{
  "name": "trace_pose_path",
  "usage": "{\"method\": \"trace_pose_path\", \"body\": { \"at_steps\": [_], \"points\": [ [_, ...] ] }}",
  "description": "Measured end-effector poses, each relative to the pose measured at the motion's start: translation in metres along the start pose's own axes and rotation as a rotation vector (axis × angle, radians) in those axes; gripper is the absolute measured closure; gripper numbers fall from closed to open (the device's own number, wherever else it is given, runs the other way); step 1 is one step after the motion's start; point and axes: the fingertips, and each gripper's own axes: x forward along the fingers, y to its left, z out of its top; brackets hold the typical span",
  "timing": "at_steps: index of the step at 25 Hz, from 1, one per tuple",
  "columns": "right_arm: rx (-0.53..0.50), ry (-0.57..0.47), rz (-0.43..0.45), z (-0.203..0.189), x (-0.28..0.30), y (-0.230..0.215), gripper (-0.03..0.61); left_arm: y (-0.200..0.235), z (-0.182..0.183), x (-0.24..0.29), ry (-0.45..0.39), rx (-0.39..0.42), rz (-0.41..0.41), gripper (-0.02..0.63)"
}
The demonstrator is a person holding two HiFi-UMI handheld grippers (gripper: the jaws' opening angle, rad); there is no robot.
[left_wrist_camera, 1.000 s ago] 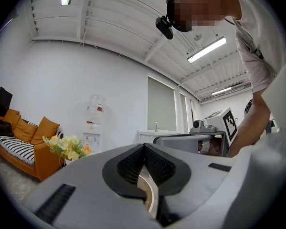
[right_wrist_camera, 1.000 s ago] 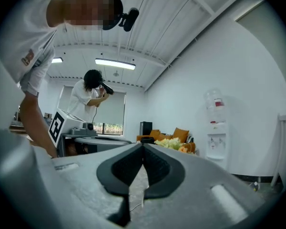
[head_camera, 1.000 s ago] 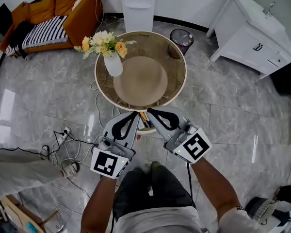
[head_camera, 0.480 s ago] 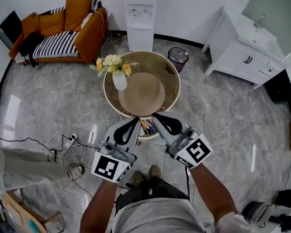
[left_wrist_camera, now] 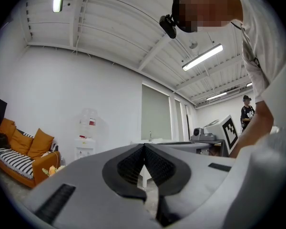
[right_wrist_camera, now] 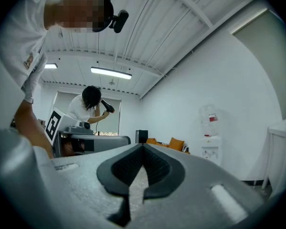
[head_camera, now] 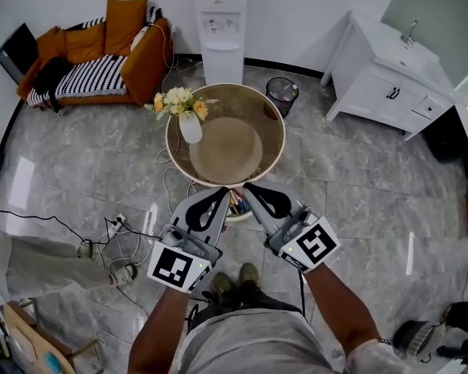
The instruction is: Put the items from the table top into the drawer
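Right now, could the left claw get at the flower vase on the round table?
Probably yes: nothing stands between the left claw and the vase on the table. The claw is shut and near the table's front edge, so it must open and reach across.

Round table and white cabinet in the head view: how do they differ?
The round table is circular with a brown top; the white cabinet is boxy and white. The table carries a vase of flowers; the cabinet carries a faucet. The table stands in open floor; the cabinet sits against the wall. Both stand on grey floor.
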Motion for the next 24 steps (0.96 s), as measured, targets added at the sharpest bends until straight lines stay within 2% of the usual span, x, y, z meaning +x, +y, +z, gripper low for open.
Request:
{"method": "trace_pose_path", "body": {
  "at_steps": [14,24],
  "points": [
    [-0.04,-0.001,-0.01,0.016,-0.02,0.015,0.578,-0.013,0.007,-0.016,-0.004,-0.009,0.011,0.614],
    [-0.061,-0.002,-0.006,0.017,-0.02,0.02,0.578,-0.017,0.008,-0.015,-0.012,0.007,-0.011,0.614]
  ]
}}
